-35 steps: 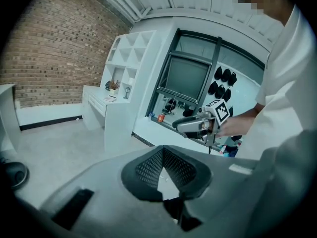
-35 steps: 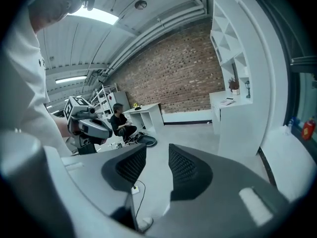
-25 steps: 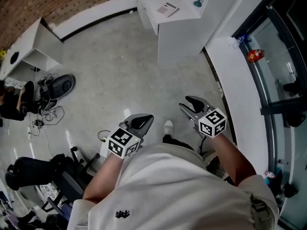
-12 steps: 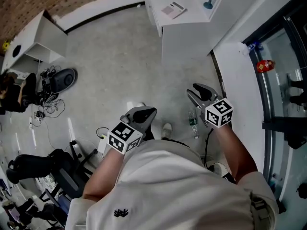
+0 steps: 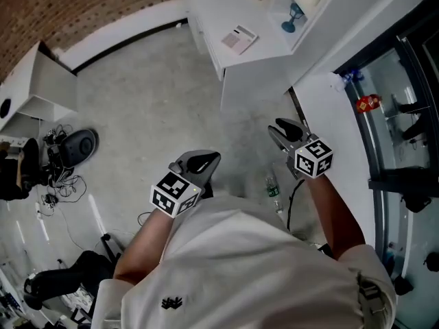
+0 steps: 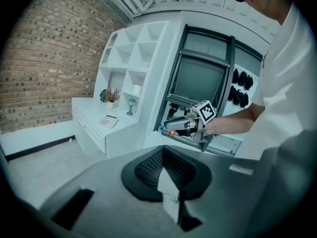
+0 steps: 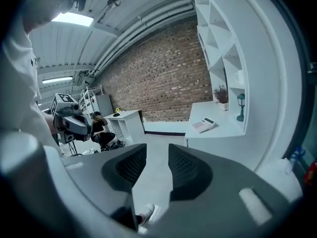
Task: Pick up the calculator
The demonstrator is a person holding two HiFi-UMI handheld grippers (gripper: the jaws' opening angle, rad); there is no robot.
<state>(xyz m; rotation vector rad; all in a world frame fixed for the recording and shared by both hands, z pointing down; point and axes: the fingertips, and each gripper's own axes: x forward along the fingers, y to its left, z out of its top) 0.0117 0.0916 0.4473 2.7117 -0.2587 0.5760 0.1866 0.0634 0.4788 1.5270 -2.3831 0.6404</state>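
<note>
Lying well beyond the empty right claw (image 5: 282,130), jaws apart, lately closing: calculator (image 5: 239,39).

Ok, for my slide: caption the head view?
Calculator on white counter ahead; left tongs shut, right tongs empty, open, just been closing.

1. The calculator (image 5: 239,39) is pale, seemingly pinkish-white with a dark display strip, though it is too small to be sure.
2. The counter (image 5: 206,9) is plain white, as are the shelves (image 6: 124,53).
3. The wall (image 5: 68,5) is red-brown brick with pale mortar lines.
4. The floor (image 5: 151,101) is mottled light grey.
5. The left tool (image 5: 201,162) and right tool (image 5: 287,129) are dark grey with black ribbed pads.
6. Each cube (image 5: 175,194) is white with black square markers.
7. The shirt (image 5: 254,266) is white with a small black emblem (image 5: 176,306).
8. The ornament (image 5: 293,18) is teal-blue.
9. The bottle (image 5: 274,190) is clear with a green label.
</note>
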